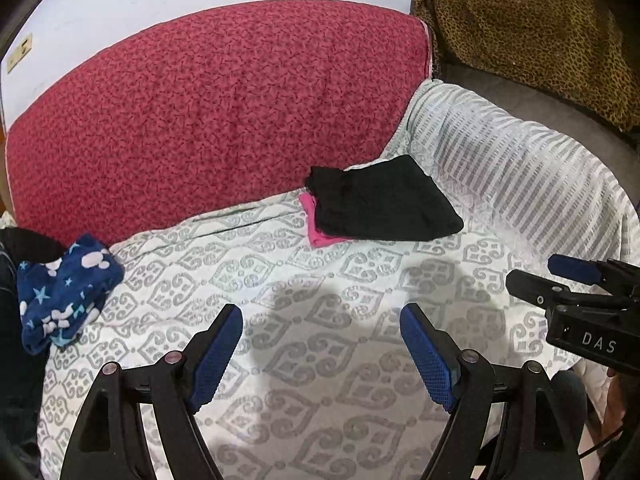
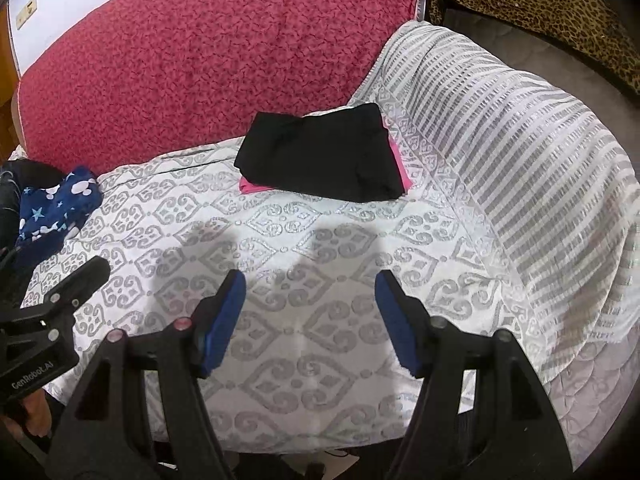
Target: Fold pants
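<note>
Folded black pants point(image 1: 384, 202) lie on a folded pink garment point(image 1: 316, 220) at the far side of the patterned bed cover point(image 1: 320, 320); both also show in the right wrist view, black point(image 2: 320, 152) over pink point(image 2: 252, 187). A crumpled blue garment with white stars point(image 1: 64, 292) lies at the left, also in the right wrist view point(image 2: 56, 204). My left gripper point(image 1: 322, 320) is open and empty above the cover. My right gripper point(image 2: 310, 286) is open and empty, and shows at the right of the left wrist view point(image 1: 560, 276).
A red patterned cushion point(image 1: 216, 112) stands behind the cover. A leopard-print fabric point(image 1: 532, 32) lies at the far right. A striped part of the cover point(image 2: 520, 152) drapes over the right side. Dark clothing point(image 1: 16, 248) lies at the left edge.
</note>
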Tool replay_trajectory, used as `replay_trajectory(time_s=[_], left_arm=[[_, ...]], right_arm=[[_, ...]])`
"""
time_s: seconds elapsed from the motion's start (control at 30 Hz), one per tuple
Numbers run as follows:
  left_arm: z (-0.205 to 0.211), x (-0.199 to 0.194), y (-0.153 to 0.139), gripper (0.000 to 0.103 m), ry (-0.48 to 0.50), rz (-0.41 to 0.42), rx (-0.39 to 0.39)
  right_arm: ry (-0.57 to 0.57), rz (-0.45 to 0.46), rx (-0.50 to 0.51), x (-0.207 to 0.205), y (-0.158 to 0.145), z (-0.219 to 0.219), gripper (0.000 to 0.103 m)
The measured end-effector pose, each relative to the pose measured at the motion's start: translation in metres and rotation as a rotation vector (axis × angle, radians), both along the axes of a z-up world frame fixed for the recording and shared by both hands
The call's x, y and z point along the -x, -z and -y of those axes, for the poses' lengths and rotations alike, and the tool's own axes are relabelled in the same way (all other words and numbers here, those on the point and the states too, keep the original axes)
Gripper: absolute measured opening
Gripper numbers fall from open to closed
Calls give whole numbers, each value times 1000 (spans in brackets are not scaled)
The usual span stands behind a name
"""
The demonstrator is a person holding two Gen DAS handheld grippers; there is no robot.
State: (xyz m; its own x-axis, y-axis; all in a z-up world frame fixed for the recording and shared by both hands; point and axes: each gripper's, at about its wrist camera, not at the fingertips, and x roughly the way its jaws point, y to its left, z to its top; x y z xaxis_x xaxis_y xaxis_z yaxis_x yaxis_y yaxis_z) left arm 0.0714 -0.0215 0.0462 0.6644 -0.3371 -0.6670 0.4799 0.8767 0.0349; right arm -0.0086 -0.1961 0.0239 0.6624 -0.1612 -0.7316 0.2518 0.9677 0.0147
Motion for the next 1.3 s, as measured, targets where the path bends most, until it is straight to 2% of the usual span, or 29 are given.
replay_trajectory(time_s=[0.47,1.3], left_arm=[[-7,6,1,83,-8,-10,16],[-5,21,-7,83,7,30,23]], right_arm=[[68,18,12,13,-3,2,68],[68,50,18,26,-10,6,68]])
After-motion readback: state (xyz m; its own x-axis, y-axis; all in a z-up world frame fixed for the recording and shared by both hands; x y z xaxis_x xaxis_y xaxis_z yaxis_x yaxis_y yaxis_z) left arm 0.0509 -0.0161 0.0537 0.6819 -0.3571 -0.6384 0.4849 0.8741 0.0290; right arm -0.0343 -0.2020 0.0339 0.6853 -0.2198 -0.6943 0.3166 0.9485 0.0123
